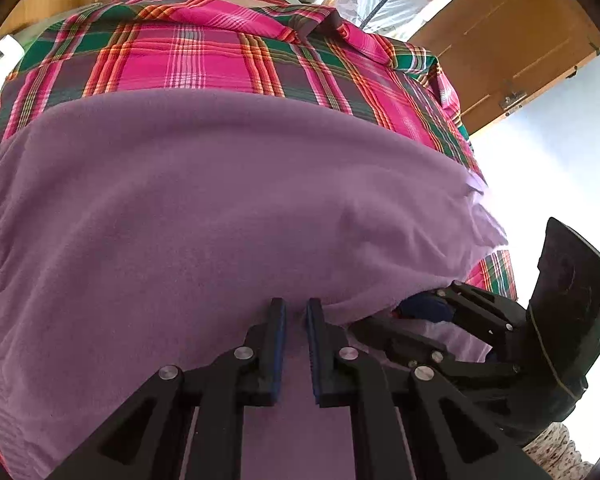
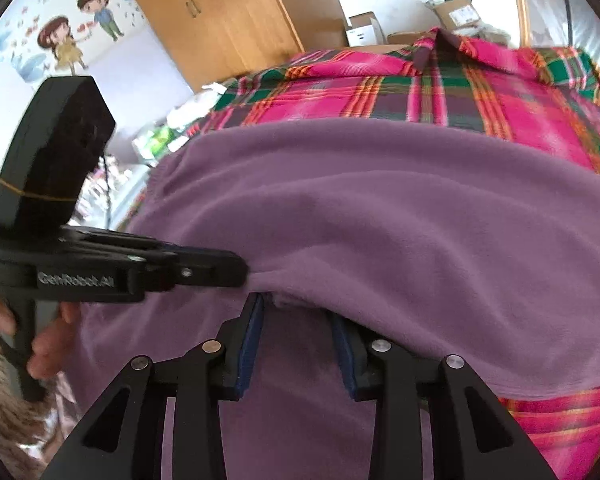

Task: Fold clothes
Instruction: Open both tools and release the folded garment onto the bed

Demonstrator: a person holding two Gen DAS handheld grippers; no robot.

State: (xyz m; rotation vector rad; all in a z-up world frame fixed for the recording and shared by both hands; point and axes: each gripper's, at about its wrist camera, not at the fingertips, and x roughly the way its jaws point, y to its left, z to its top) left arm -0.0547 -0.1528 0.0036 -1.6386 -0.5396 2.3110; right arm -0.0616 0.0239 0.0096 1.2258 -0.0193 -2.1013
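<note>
Left wrist view: the left gripper (image 1: 296,308) is pinched down on the near hem of the purple garment (image 1: 220,208), which lies across the plaid cloth (image 1: 204,48).

Right wrist view: the right gripper (image 2: 298,316) stands parted at that same hem, fabric draping over it. Advice: hold both corners level so the fold lands square.

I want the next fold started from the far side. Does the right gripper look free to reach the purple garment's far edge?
Probably yes: the right gripper has open tongs at the purple garment's near edge, and nothing lies on the cloth between it and the far edge.
</note>
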